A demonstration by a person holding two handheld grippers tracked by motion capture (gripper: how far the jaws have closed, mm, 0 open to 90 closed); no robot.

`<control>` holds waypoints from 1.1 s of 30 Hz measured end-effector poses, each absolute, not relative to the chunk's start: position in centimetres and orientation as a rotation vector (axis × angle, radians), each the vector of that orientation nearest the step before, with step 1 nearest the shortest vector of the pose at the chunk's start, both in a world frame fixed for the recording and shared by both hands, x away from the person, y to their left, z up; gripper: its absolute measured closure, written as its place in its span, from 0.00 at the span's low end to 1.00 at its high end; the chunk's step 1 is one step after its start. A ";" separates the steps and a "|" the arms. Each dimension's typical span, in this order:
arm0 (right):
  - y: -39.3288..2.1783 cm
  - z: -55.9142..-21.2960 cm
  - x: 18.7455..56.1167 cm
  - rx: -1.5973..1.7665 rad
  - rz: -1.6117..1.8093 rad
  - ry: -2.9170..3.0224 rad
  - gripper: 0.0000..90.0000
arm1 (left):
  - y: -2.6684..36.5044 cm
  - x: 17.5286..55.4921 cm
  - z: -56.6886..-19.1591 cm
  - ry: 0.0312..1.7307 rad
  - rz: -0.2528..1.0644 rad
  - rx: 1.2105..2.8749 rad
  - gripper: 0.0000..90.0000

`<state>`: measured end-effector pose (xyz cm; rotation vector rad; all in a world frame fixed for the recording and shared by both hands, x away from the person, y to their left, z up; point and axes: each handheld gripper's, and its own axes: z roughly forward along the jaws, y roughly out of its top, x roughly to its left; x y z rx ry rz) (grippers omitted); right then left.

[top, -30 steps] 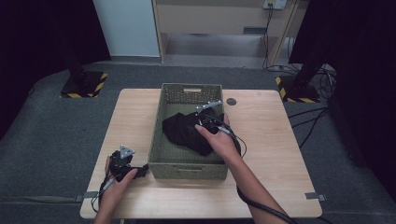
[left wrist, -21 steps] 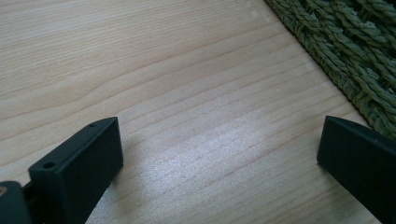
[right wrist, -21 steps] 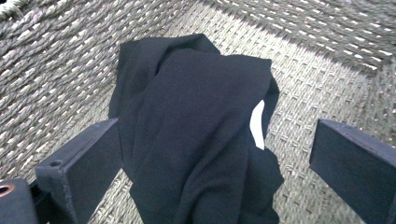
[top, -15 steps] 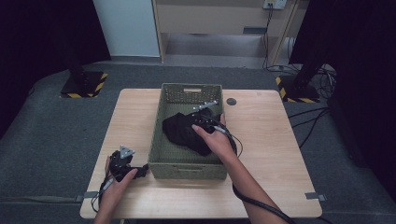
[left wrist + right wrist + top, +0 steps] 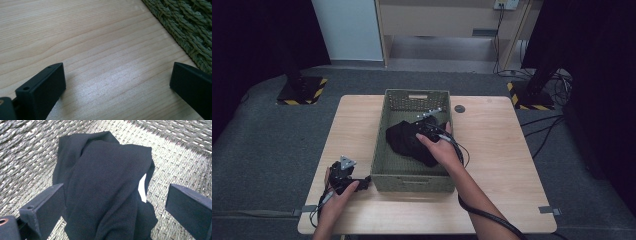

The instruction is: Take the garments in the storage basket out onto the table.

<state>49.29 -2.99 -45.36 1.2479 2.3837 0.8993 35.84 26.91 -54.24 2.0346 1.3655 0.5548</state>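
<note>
Overhead, a black cloth (image 5: 412,140) lay crumpled inside the woven basket (image 5: 382,131) mid-table, the right gripper (image 5: 430,124) over it. Beside the basket's near left corner, the left gripper (image 5: 117,82) stood parted over bare table (image 5: 87,37). Between the right gripper's spread jaws the cloth looked soft, light and limp; any raised fold would likely serve. No writing was legible.

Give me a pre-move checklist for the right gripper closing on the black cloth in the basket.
1. Right gripper open: ok, jaws stand wide apart.
2. Cloth between the jaws: ok, its bunched fold lies there.
3. Cloth free of the basket walls: ok, it lies on the woven floor.
4. Jaws touching the cloth: cannot tell.
5. Left gripper out of the way: ok, open over the bare table outside the basket.
</note>
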 end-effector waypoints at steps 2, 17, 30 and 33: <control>-2.9 -45.5 49.3 1.255 0.895 2.384 0.03 | 26.9 35.8 -54.2 1.365 0.555 2.035 0.00; -2.5 -46.4 49.6 1.268 0.868 2.400 0.03 | 26.9 35.8 -54.2 1.365 0.555 2.035 0.00; -1.2 -47.3 50.1 1.264 0.844 2.436 0.03 | 26.9 35.8 -54.2 1.365 0.555 2.036 0.00; -0.8 -47.6 50.4 1.262 0.827 2.447 0.04 | 26.9 35.8 -54.2 1.366 0.555 2.033 0.00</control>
